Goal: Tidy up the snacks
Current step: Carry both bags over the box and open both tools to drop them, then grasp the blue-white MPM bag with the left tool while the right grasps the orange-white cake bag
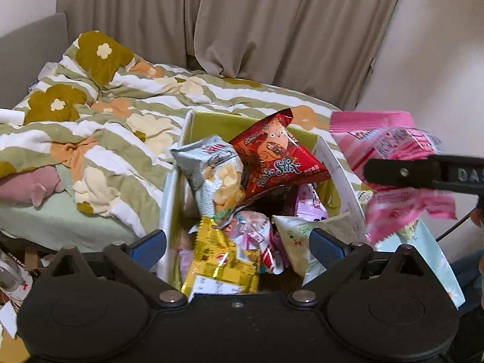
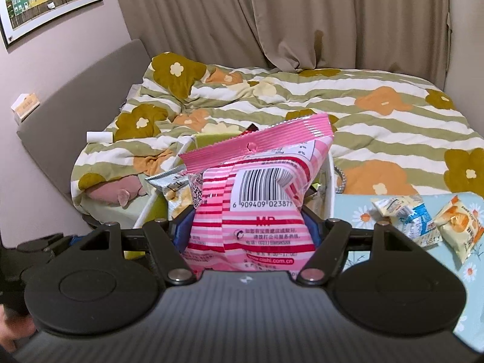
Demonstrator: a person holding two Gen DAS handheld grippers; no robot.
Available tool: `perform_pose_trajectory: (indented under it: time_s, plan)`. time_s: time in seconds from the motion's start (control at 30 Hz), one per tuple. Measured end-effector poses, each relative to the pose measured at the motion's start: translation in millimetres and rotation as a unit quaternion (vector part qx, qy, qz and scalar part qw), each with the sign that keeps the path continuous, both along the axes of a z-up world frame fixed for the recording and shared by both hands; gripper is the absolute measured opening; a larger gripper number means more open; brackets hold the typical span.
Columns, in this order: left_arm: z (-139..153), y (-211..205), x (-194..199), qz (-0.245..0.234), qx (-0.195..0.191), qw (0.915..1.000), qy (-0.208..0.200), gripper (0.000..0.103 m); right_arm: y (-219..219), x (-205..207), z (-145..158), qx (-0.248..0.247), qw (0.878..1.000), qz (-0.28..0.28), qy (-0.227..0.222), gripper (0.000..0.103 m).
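Observation:
A green-lined white box point(image 1: 181, 151) holds several snack packets: a red packet point(image 1: 278, 160), a grey chip packet point(image 1: 214, 178), a gold packet point(image 1: 220, 263). My left gripper point(image 1: 239, 242) is open and empty, its blue-padded fingers point(image 1: 148, 245) just above the box. My right gripper point(image 2: 245, 230) is shut on a pink striped packet point(image 2: 257, 187) and holds it upright above the box's right side point(image 2: 329, 175). From the left wrist view the pink packet point(image 1: 390, 148) hangs at the right, clamped by the right gripper's black finger point(image 1: 402, 172).
A light blue daisy-print surface point(image 2: 357, 208) at the right carries two small snack packets point(image 2: 405, 214) point(image 2: 459, 227). Behind the box is a bed with a striped floral duvet point(image 2: 302, 96), a pink plush point(image 2: 118, 193), curtains and a grey headboard point(image 2: 75, 109).

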State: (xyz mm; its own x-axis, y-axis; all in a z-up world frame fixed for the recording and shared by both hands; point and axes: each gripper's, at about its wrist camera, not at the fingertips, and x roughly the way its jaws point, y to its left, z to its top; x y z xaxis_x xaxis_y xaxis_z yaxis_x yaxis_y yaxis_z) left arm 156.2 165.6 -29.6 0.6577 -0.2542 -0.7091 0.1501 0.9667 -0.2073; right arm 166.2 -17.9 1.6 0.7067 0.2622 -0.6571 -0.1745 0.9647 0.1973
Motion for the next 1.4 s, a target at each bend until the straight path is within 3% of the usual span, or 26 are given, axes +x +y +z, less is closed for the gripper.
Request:
perform_pose_trajectory:
  time_s: [0.23, 0.27, 0.3, 0.4, 0.67, 1.13, 1.4]
  plan:
    - [8, 17, -5, 0.015, 0.015, 0.9997, -0.010, 0.102, 32, 22, -4, 0.010, 1.000, 0.025, 0.007, 0.089]
    - [8, 19, -5, 0.018, 0.016, 0.9997, -0.009, 0.102, 35, 26, -7, 0.016, 1.000, 0.026, 0.007, 0.092]
    - [7, 20, -5, 0.020, 0.018, 0.9996, -0.007, 0.102, 38, 29, -11, 0.023, 0.999, 0.025, 0.009, 0.103]
    - [3, 21, -5, 0.020, 0.021, 0.9996, -0.001, 0.102, 39, 36, -24, 0.043, 0.999, 0.011, 0.014, 0.103]
    - [-9, 18, -4, 0.013, 0.019, 0.9996, 0.018, 0.102, 25, 26, -43, 0.025, 0.999, -0.010, 0.022, 0.103]
    - [13, -19, -13, -0.004, 0.031, 0.9995, -0.009, 0.102, -21, -1, -14, 0.027, 0.999, -0.021, -0.002, 0.103]
    - [36, -71, -26, 0.002, 0.043, 0.9986, -0.032, 0.102, -82, -19, 6, 0.033, 0.999, -0.020, -0.015, 0.103]
